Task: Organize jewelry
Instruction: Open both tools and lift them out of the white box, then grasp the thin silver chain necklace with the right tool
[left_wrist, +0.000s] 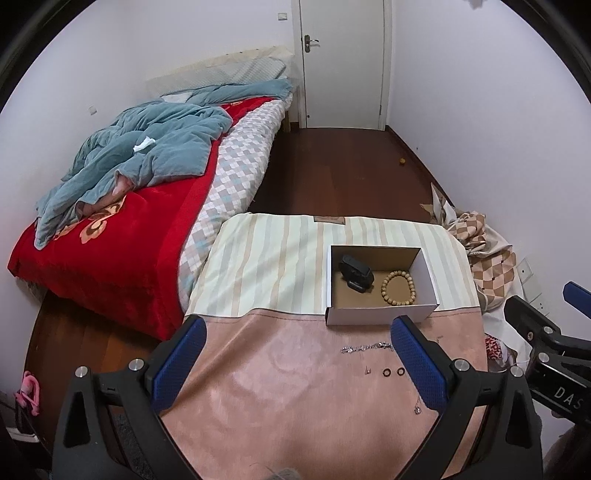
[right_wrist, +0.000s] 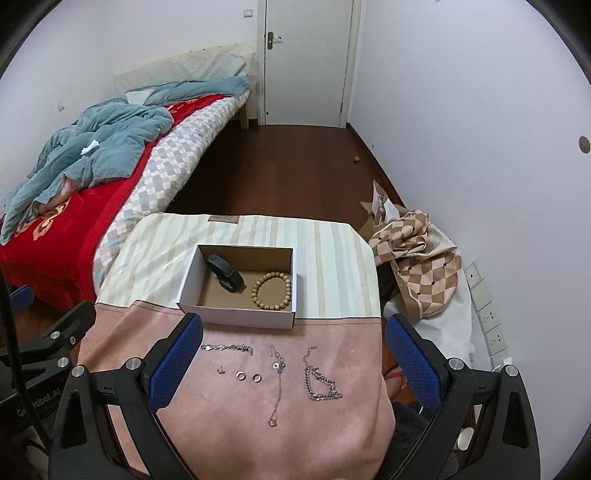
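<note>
A white cardboard box (right_wrist: 236, 314) (left_wrist: 380, 314) stands on the cloth-covered table (right_wrist: 332, 251) and holds a wooden bead bracelet (right_wrist: 272, 290) (left_wrist: 398, 288) and a black wristband (right_wrist: 225, 275) (left_wrist: 356, 274). In front of it on the pink cloth lie a silver bracelet (right_wrist: 227, 347) (left_wrist: 365, 347), a small stud (right_wrist: 221, 369), two rings (right_wrist: 247, 376) (left_wrist: 393, 370), a thin necklace (right_wrist: 277, 384) and a thick chain (right_wrist: 319, 384). My right gripper (right_wrist: 293, 360) is open and empty above the jewelry. My left gripper (left_wrist: 299, 363) is open and empty over the pink cloth, left of the rings.
A bed (left_wrist: 122, 221) with a red blanket and blue quilt lies left of the table. Checked fabric (right_wrist: 417, 266) is piled to the right by wall sockets (right_wrist: 487, 317). Brown floor (right_wrist: 288, 170) leads to a white door (right_wrist: 306, 62) at the back.
</note>
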